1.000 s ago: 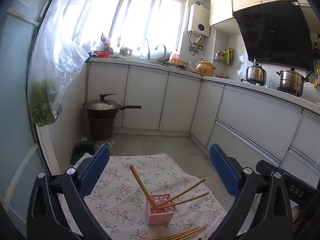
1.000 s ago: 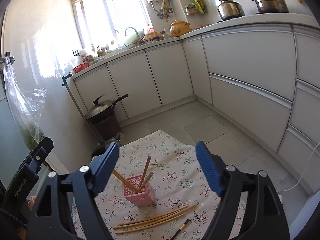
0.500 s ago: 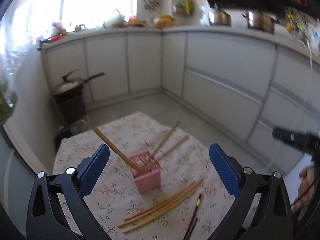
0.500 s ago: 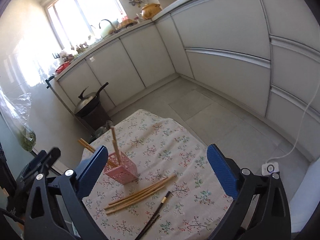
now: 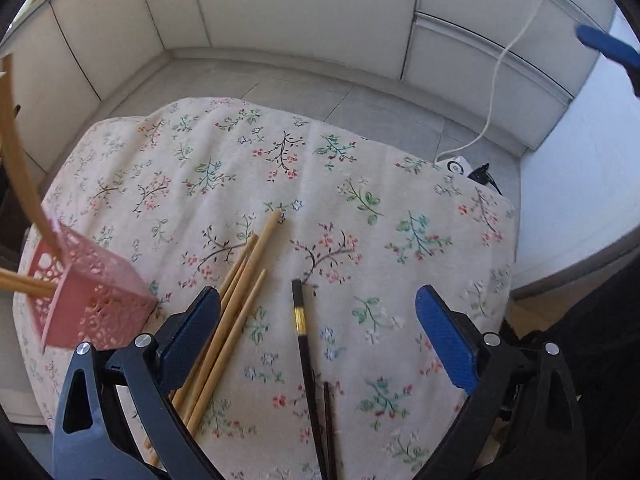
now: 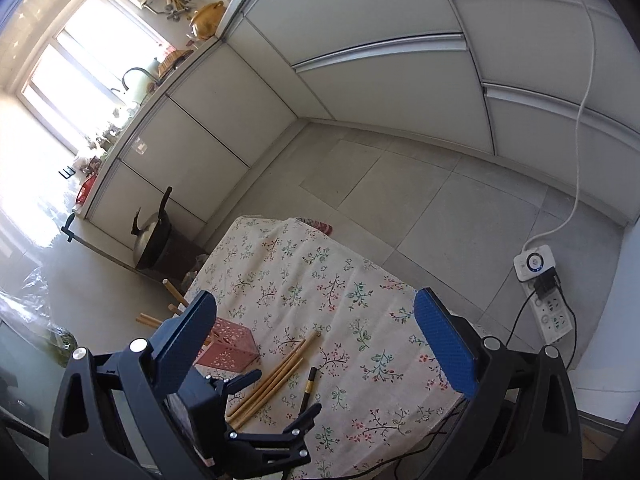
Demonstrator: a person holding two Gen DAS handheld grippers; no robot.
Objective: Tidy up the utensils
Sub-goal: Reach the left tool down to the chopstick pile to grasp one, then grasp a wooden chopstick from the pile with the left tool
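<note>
My left gripper (image 5: 318, 320) hangs spread over the black chopsticks (image 5: 306, 354). Bamboo chopsticks (image 5: 236, 300) lie just beside them, toward the pink basket (image 5: 88, 300). My right gripper (image 6: 316, 332) is wide open, empty

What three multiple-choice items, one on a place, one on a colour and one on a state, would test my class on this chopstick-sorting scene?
1. Where do the loose wooden chopsticks lie?
A. Inside the holder
B. On the floral tablecloth, beside the holder
C. On the tiled floor

2. What colour is the perforated holder?
A. Pink
B. Green
C. White

3. How do the jaws of the left gripper stand?
A. Shut on a black chopstick
B. Shut on the holder
C. Open, with nothing gripped

Answers:
1 B: the bundle rests flat on the cloth, just right of the holder in the left wrist view.
2 A: its latticed walls are pink in both views.
3 C: the blue pads stand wide apart above the cloth, and the black chopsticks lie untouched between them.
</note>
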